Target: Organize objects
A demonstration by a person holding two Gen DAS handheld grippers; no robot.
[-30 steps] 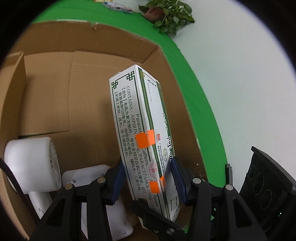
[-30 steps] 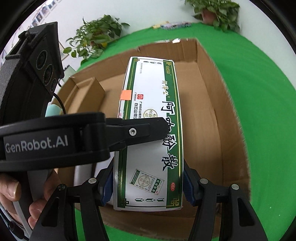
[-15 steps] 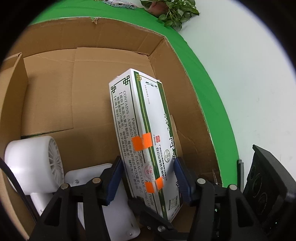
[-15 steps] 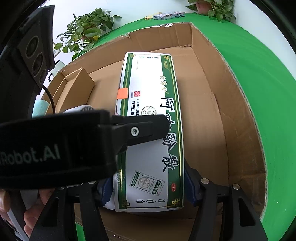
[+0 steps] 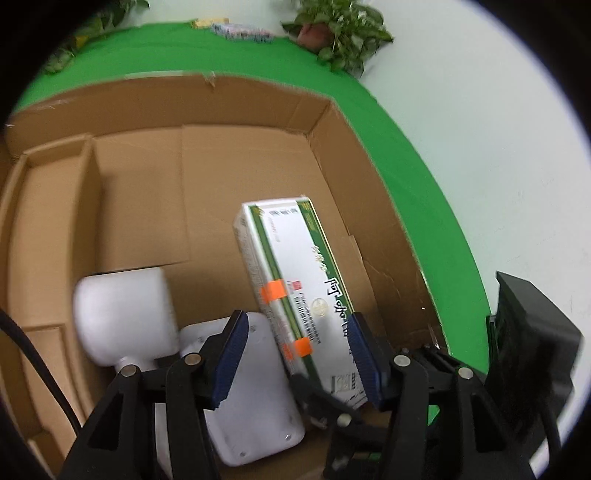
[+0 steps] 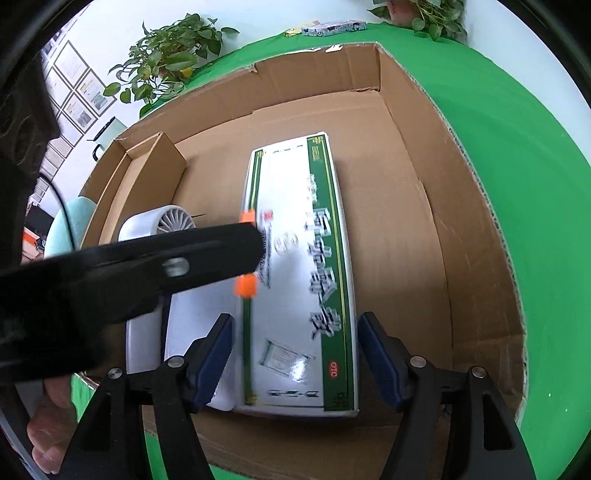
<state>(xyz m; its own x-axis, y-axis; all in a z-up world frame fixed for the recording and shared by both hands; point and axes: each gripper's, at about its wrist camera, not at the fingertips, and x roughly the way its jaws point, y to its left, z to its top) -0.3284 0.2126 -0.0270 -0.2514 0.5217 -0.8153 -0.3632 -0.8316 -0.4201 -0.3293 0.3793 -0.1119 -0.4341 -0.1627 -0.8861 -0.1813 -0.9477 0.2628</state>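
A green-and-white medicine box (image 6: 299,273) lies inside the cardboard carton (image 6: 461,206), a white fan (image 5: 122,317) at its nine o'clock; right claw (image 6: 295,354) opening, left claw (image 5: 295,354) wide, neither touching it.

Green surface (image 6: 517,155) with plants and clutter at its far edge

A leafy potted plant (image 6: 173,62) stands at the far left corner of the surface, and a second potted plant (image 5: 332,33) at the far right corner, against a white wall (image 5: 480,129). Between them at the far edge lies a small printed packet (image 6: 332,27). Framed pictures (image 6: 74,96) hang on the wall at left, beside a pale green chair (image 6: 70,225).
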